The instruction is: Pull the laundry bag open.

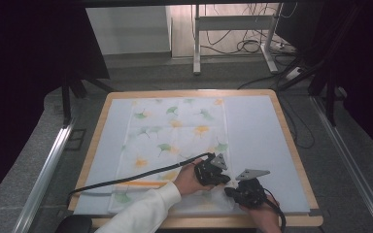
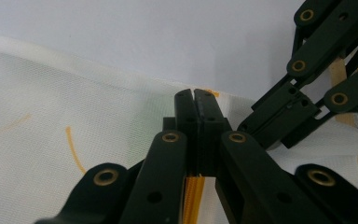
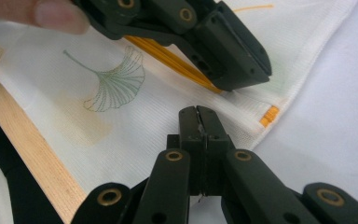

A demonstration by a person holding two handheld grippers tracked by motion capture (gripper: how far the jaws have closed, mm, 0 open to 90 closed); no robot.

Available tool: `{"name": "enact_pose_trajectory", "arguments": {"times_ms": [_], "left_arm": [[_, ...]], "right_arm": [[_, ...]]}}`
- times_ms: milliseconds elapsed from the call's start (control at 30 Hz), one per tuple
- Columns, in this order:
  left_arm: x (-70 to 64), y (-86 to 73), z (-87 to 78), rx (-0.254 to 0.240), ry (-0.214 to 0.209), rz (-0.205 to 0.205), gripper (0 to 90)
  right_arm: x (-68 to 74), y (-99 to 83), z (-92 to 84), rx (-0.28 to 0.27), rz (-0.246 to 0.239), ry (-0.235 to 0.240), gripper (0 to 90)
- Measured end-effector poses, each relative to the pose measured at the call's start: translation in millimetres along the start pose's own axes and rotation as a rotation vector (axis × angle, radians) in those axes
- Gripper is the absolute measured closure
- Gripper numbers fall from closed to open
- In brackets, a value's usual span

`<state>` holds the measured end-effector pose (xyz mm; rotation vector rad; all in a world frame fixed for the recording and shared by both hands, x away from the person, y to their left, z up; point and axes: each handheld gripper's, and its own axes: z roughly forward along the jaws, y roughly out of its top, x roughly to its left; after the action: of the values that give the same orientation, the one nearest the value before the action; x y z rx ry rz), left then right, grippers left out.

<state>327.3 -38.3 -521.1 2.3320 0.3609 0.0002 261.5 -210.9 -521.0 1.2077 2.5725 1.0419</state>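
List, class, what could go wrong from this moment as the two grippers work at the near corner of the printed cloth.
1. The left gripper and right gripper sit very close together, so they could knock each other.
2. Both have closed jaws at the corner of the cloth; pulling unevenly might wrinkle it or drag it across the grey mat.
3. The left cable lies over the cloth and could snag it.
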Motion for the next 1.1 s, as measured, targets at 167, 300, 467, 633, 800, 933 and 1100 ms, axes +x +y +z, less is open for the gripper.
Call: {"name": "enact_pose_trajectory", "arguments": {"times_ms": [167, 300, 467, 633, 800, 933, 1100], "left_arm": [[-2.2, -0.1, -1.3, 0.009, 0.019, -0.001, 90.0], [-1.8, -2.0, -3.1, 0.009, 0.026, -0.014, 90.0], [-2.5, -2.2, -4.7, 0.024, 0.034, -0.004, 90.0], [-3.0, -2.8, -6.9, 0.038, 0.045, 0.000, 90.0], [-1.9, -6.5, -9.2, 0.023, 0.035, -0.020, 90.0], [0.5, -9.5, -11.0, 0.014, 0.021, -0.033, 90.0], [0.4, -9.8, -10.2, 0.006, 0.021, -0.033, 90.0]], "right_arm": [[-4.2, -1.4, -0.2, -0.005, 0.053, 0.016, 89.9], [-5.9, -2.1, 0.0, -0.008, 0.071, 0.023, 90.0], [-7.3, -2.6, 0.0, -0.009, 0.085, 0.032, 90.0], [-8.2, -2.9, -0.3, -0.008, 0.094, 0.033, 90.0], [-9.0, -3.2, -0.4, -0.009, 0.097, 0.035, 90.0], [-9.1, -3.3, -0.4, -0.010, 0.098, 0.036, 90.0], [-12.0, -1.7, -1.3, -0.010, 0.121, 0.044, 89.9]]}}
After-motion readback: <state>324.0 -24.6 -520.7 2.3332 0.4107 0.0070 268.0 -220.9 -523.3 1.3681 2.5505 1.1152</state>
